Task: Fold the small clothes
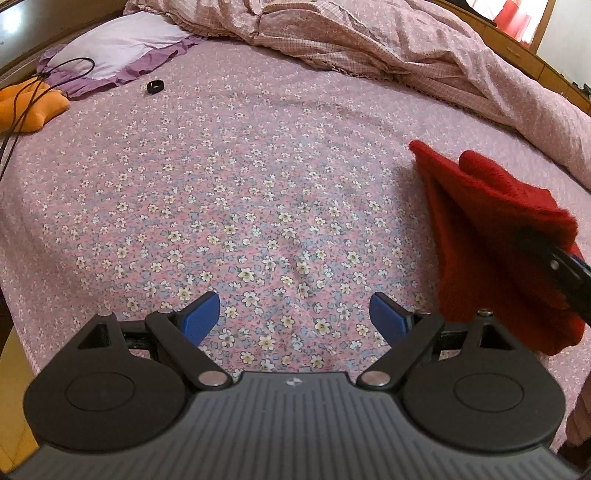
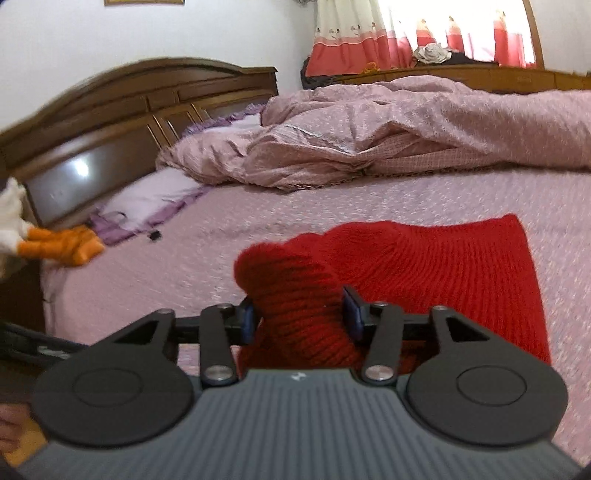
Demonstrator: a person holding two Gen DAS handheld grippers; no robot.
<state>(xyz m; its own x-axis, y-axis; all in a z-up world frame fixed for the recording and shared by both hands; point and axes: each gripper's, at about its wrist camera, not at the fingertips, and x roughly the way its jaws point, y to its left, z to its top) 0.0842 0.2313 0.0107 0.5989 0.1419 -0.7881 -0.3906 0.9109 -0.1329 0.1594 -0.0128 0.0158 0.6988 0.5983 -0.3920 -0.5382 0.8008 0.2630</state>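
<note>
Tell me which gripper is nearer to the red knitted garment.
Right. The right gripper is clamped on a bunched part of the red knitted garment. The left gripper is open over the floral bedsheet, with the garment off to its right, untouched.

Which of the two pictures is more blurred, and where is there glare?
Right wrist view: motion-blurred, soft bedsheet, glare spot on the headboard, bright window behind the curtain. Left wrist view: sharp floral print, strong fisheye bending at the edges.
</note>
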